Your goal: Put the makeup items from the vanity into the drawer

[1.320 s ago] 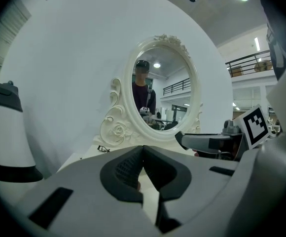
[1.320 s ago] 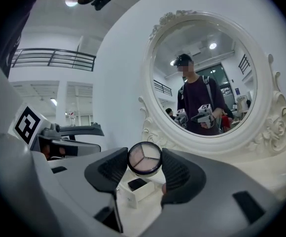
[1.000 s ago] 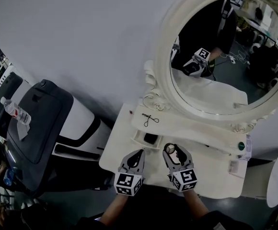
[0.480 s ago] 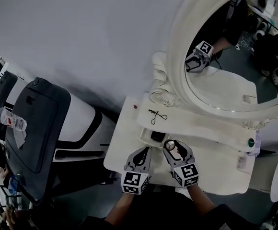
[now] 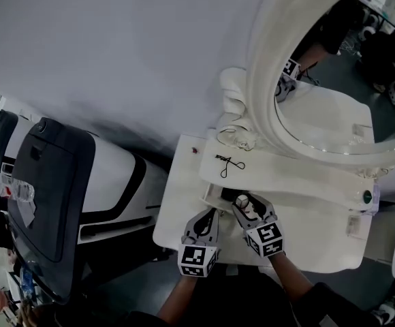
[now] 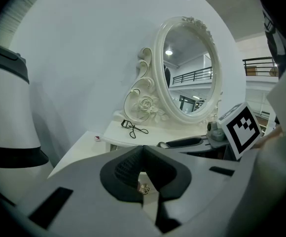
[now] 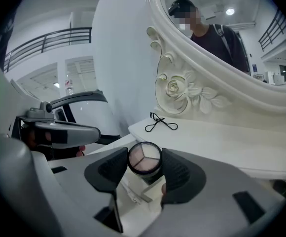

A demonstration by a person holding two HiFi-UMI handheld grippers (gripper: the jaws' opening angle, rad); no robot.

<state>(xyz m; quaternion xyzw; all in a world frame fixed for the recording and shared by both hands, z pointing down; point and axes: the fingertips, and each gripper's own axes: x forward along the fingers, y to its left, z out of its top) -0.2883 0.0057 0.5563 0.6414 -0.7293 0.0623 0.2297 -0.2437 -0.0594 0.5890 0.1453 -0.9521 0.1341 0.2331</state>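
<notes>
At the far left a bulky black-and-white unit [image 5: 54,182] stands beside the white counter [image 5: 184,210]. A tiny red item [image 5: 195,150] lies near the counter's back left corner. The left tongs [image 5: 210,215] hang over the counter's front part, just left of the small open drawer [image 5: 213,195]; their jaws are pressed together with nothing between them. A black eyelash curler [image 5: 230,162] lies on the raised shelf [image 5: 286,182] behind the drawer, at the foot of the carved oval mirror [image 5: 265,60].

The right tongs [image 5: 245,201] are clamped on a round compact [image 7: 144,158], one pad on each side of it, its pale three-part face turned up. The compact sits over the drawer's right end; I cannot tell whether it touches the drawer. Far right on the shelf stands a small green-topped item [image 5: 367,197].
</notes>
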